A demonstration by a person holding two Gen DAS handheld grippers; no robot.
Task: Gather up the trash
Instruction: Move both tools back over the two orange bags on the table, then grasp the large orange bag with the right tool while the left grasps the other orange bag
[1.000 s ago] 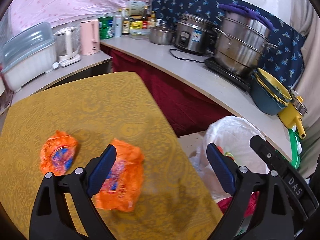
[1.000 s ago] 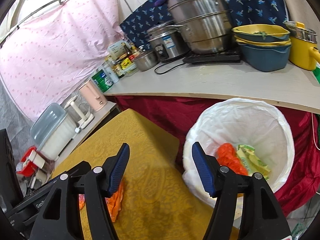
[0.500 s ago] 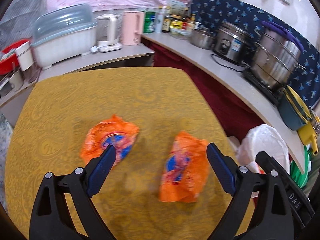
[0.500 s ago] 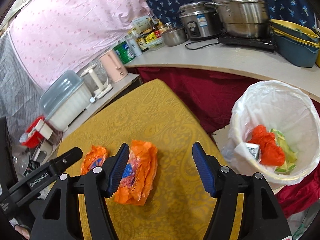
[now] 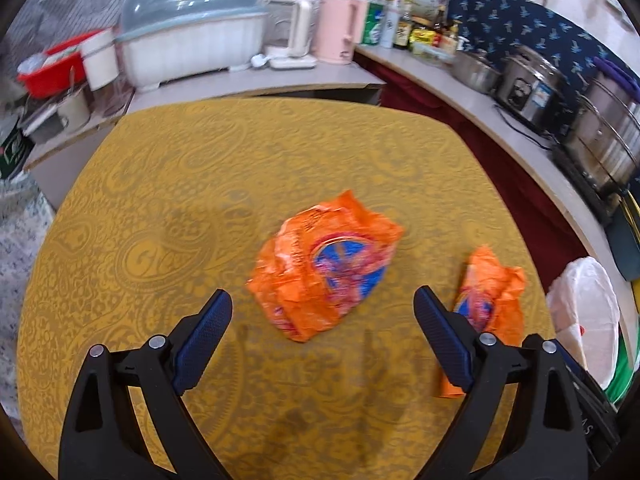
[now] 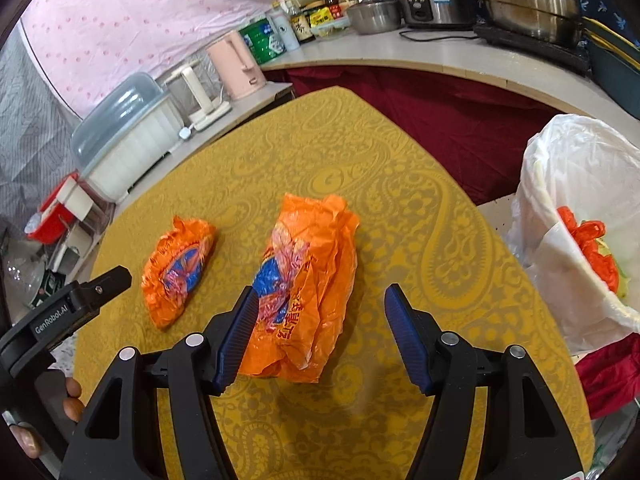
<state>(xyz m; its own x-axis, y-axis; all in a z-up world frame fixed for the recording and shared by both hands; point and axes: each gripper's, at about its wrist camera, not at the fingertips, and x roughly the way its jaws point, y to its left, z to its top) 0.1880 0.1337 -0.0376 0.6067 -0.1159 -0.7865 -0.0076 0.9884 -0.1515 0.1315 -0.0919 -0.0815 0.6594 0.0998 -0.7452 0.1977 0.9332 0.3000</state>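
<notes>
Two crumpled orange wrappers lie on the yellow tablecloth (image 5: 160,208). The left wrapper (image 5: 324,268) (image 6: 178,266) lies just ahead of my left gripper (image 5: 322,338), which is open and empty. The right wrapper (image 6: 308,292) (image 5: 490,304) lies just ahead of my right gripper (image 6: 318,336), open and empty, with its near end between the fingers. A bin lined with a white bag (image 6: 580,216) (image 5: 584,312) stands off the table's right side and holds orange and green trash (image 6: 592,248).
A counter (image 6: 460,58) behind the table carries steel pots, a rice cooker, bottles and a pink kettle (image 5: 338,30). A covered white dish rack (image 5: 188,46) and a red basket (image 5: 52,66) stand at the back left. Dark red cloth (image 6: 420,96) hangs under the counter.
Both grippers have swung left from the bin toward the table. Each wrapper now sits closer and more centred in front of its gripper. Both stay open.
</notes>
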